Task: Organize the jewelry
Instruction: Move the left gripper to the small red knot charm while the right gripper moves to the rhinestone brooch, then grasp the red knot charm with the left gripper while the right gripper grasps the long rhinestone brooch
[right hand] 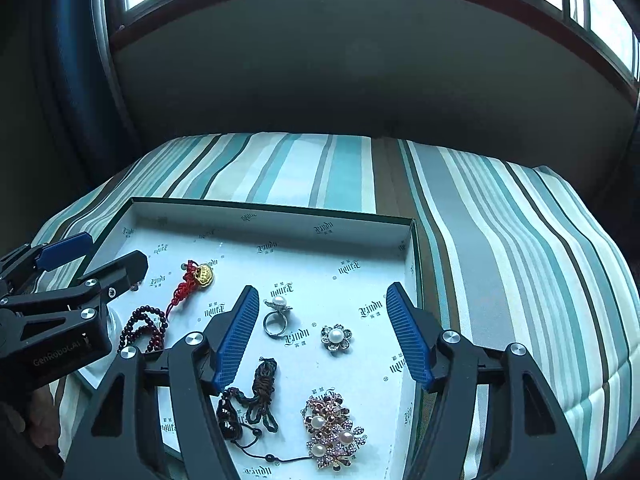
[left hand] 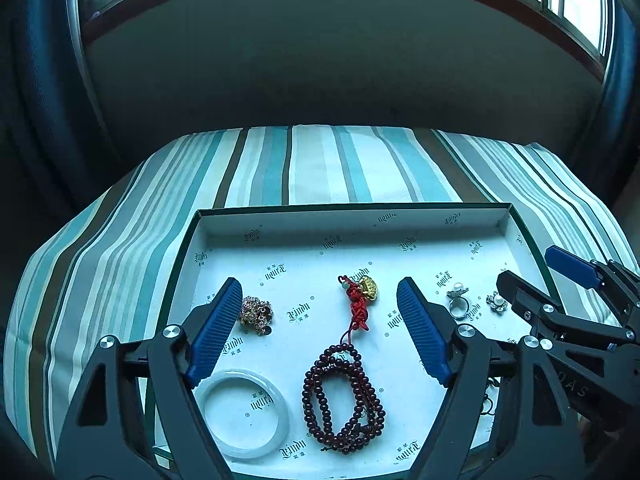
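Left gripper (left hand: 320, 328): fingers spread wide, holding nothing, hovering above the tray (left hand: 348, 210). Between the fingers lies the red knotted cord with gold charm (left hand: 360, 296), its long axis running 12 to 6 o'clock, charm at the far end. It trails at 6 o'clock into the dark red bead necklace (left hand: 344, 400), coiled in loops nearer the camera. The white bangle (left hand: 244, 412) lies flat at 7 o'clock, partly under the left finger. A small sparkly cluster (left hand: 256, 314) sits just outside that finger at 9 o'clock.

Right gripper (right hand: 322, 332): fingers equally wide, empty. Between them lie the pearl ring (right hand: 276, 316) at 11 o'clock and the pearl flower brooch (right hand: 336, 338) close to centre. A dark braided cord (right hand: 256, 400) lies at 7 o'clock and a large pearl brooch (right hand: 332, 428) at 6 o'clock.

The tray rests on a striped cloth (right hand: 500, 240) covering the surface.

Judgement: the cord and beads fall to the left gripper, the ring and flower brooch to the right. The cord's long axis lies square to the left fingers' closing line, favouring a straight descent.
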A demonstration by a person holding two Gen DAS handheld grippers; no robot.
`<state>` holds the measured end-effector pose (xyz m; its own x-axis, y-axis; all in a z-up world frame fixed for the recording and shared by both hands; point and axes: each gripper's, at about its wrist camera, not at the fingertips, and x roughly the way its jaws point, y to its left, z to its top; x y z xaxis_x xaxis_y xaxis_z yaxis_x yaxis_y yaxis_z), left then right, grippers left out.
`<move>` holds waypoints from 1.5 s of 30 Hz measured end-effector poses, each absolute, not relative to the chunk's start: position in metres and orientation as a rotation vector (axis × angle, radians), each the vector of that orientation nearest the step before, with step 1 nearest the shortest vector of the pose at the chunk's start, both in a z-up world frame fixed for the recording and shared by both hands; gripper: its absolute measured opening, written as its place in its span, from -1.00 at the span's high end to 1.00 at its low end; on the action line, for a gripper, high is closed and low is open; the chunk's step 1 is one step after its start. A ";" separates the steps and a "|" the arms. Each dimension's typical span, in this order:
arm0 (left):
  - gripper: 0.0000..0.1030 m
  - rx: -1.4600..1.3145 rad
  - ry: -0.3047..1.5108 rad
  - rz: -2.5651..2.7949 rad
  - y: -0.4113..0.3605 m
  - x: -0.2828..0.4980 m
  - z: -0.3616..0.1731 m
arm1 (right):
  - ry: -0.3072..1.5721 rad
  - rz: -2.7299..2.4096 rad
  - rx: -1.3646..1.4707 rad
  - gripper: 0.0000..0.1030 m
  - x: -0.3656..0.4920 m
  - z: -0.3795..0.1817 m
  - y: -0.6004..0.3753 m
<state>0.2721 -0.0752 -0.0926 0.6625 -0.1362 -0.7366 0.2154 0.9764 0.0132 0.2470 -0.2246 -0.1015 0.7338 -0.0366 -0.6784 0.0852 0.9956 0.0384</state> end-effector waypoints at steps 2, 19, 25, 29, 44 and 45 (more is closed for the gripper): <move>-0.55 0.101 0.821 -0.200 -0.073 0.266 -0.088 | 0.742 -0.071 0.074 -0.27 0.241 -0.099 -0.226; -0.55 0.064 0.870 -0.199 -0.050 0.180 -0.094 | 0.768 -0.080 0.096 -0.28 0.152 -0.106 -0.230; -0.54 0.083 0.942 -0.216 -0.054 0.159 -0.122 | 0.803 -0.078 0.102 -0.28 0.127 -0.121 -0.231; -0.50 0.103 0.975 -0.232 -0.058 0.149 -0.137 | 0.824 -0.080 0.112 -0.28 0.117 -0.131 -0.233; 0.29 0.103 1.031 -0.308 -0.058 0.132 -0.151 | 0.845 -0.063 0.127 -0.28 0.111 -0.143 -0.228; 0.37 0.100 1.032 -0.316 -0.058 0.131 -0.151 | 0.846 -0.063 0.127 -0.28 0.111 -0.144 -0.228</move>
<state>0.1308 -0.0583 -0.1510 0.4722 -0.2104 -0.8560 0.3043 0.9503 -0.0657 0.1114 -0.2284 -0.1436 0.6616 -0.0047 -0.7499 0.1059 0.9905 0.0872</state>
